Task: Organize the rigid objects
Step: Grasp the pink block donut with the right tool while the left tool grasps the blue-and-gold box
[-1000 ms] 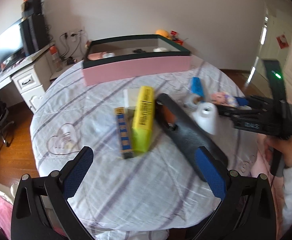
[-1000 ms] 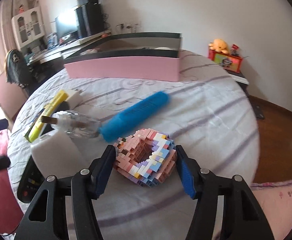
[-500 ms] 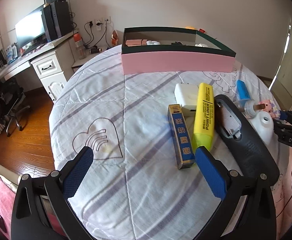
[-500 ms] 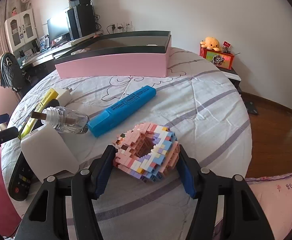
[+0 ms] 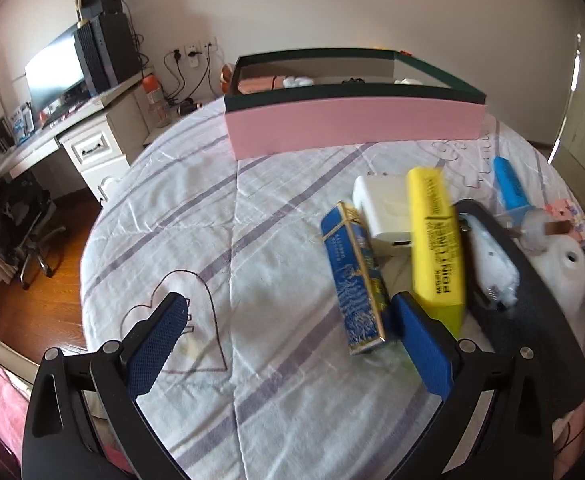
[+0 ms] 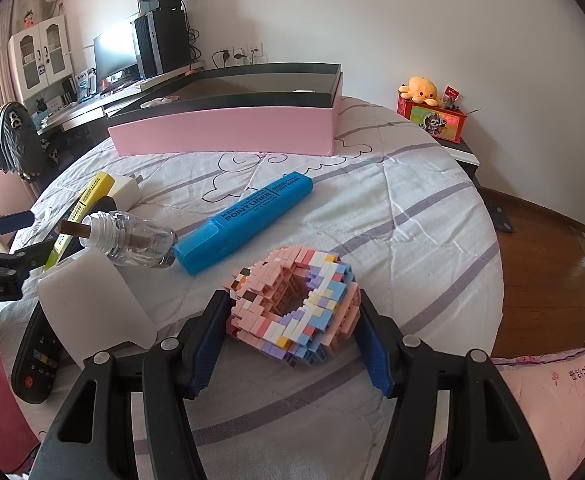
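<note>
Free room: bare striped tablecloth [image 5: 220,216] across the left half of the round table, up to the pink box [image 5: 356,128] at the far edge. Obstacles, packed side by side on the right: blue tin [image 5: 354,280], white charger [image 5: 384,212], yellow highlighter [image 5: 436,240], black remote [image 5: 532,320]. Beyond these: clear bottle [image 6: 132,240], blue highlighter [image 6: 248,224], brick donut [image 6: 296,304]; open cloth to the donut's right.
</note>
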The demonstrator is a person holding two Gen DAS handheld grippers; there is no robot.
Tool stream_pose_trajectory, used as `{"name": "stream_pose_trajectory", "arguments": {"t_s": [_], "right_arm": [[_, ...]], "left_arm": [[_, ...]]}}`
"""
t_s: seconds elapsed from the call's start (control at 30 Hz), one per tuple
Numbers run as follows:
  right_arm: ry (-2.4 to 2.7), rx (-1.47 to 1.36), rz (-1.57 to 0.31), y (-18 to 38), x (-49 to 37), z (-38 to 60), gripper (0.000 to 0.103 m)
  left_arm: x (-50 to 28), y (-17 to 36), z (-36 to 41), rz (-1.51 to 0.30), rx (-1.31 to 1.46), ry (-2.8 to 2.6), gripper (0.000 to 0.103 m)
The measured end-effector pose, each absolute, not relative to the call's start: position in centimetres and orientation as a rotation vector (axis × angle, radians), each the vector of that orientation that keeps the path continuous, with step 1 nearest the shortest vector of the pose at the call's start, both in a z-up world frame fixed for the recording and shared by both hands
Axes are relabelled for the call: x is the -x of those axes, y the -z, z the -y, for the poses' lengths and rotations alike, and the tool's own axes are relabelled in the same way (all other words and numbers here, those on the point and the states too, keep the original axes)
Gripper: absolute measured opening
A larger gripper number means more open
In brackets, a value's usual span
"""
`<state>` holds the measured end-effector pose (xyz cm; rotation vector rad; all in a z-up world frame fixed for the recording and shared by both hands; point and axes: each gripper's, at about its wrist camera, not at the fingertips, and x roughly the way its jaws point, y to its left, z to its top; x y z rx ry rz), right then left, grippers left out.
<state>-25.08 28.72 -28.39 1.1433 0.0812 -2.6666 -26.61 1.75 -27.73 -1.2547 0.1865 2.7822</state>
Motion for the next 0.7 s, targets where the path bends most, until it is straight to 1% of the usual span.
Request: {"name": "stream_pose_trajectory", "arguments": {"t_s": [0.07, 0.13, 0.17, 0.2, 0.27, 0.33, 0.4, 0.5, 0.57, 0.7], "right_arm": [[2.670, -1.143, -0.083, 28.4, 25.0, -28.6, 0.062], [2.672, -1.142, -0.082, 28.4, 25.0, -28.6, 0.062], [2.674, -1.142, -0.081, 28.4, 25.0, -28.6, 0.062], [2.674, -1.143, -0.081, 28.4, 25.0, -28.6, 0.062], [2.674, -1.144, -0.078, 28.4, 25.1, -28.6, 0.062], [2.675, -1.146, -0.078, 28.4, 25.1, -28.6, 0.062], [2.677, -1.144, -0.082, 28.4, 25.1, -28.5, 0.062], [2.675, -1.142, -0.080, 28.4, 25.1, -28.6, 0.062], [2.675, -1.141, -0.080, 28.4, 25.1, -28.6, 0.062], [2.677, -1.141, -0.078, 28.5, 25.1, -28.7, 0.061]], "left_arm": [[27.2, 28.2, -1.4, -0.152, 1.267, -2.759, 0.094], [27.4, 28.1, -1.3, -0.135, 1.253, -2.755, 0.088], [27.5, 28.1, -1.3, -0.134, 1.239, -2.752, 0.081], [27.5, 28.0, -1.3, -0.134, 1.230, -2.752, 0.070], [27.4, 28.0, -1.6, -0.142, 1.198, -2.755, 0.057], [27.3, 28.0, -1.9, -0.170, 1.171, -2.753, 0.050], [27.0, 28.0, -2.2, -0.177, 1.153, -2.735, 0.032], [26.6, 27.9, -2.2, -0.191, 1.141, -2.731, 0.020], [26.4, 27.8, -1.8, -0.184, 1.151, -2.737, 0.015], [26.5, 27.8, -1.2, -0.179, 1.165, -2.747, 0.015]]}}
